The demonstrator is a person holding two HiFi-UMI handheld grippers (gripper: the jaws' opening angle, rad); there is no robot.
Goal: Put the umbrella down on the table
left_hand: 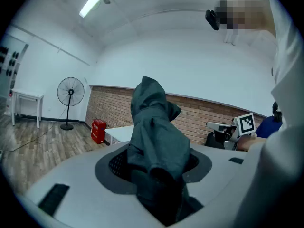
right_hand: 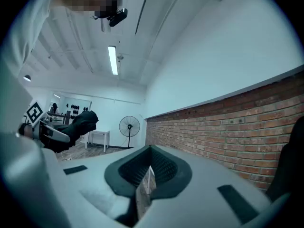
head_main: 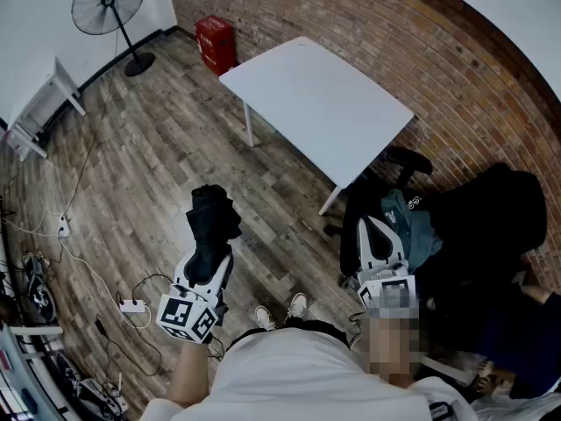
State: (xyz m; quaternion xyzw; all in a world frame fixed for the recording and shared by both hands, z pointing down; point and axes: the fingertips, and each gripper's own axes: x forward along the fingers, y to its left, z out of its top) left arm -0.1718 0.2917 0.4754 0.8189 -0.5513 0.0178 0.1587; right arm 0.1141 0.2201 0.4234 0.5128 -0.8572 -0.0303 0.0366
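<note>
A: Umbrella (head_main: 213, 222)?
B: Folded, dark, clamped between the jaws of the left claw (head_main: 213, 257). Hangs over the wooden floor (head_main: 131, 174), well apart from the white desk (head_main: 324, 103).
A: Why gripped at that end?
B: Probably to leave most of the length free ahead of the jaws, ready to be laid flat on the desk. Hard to tell handle from tip under the loose fabric.
A: Right claw (right_hand: 148, 175)?
B: Clenched on nothing, pads together. Held off to the side near the dark chair (head_main: 410, 163), likely just out of the way.
A: Long axis?
B: Runs along the jaws, pointing away from the body, roughly toward the desk and the brick wall (head_main: 438, 51). Tilt hard to judge from above.
</note>
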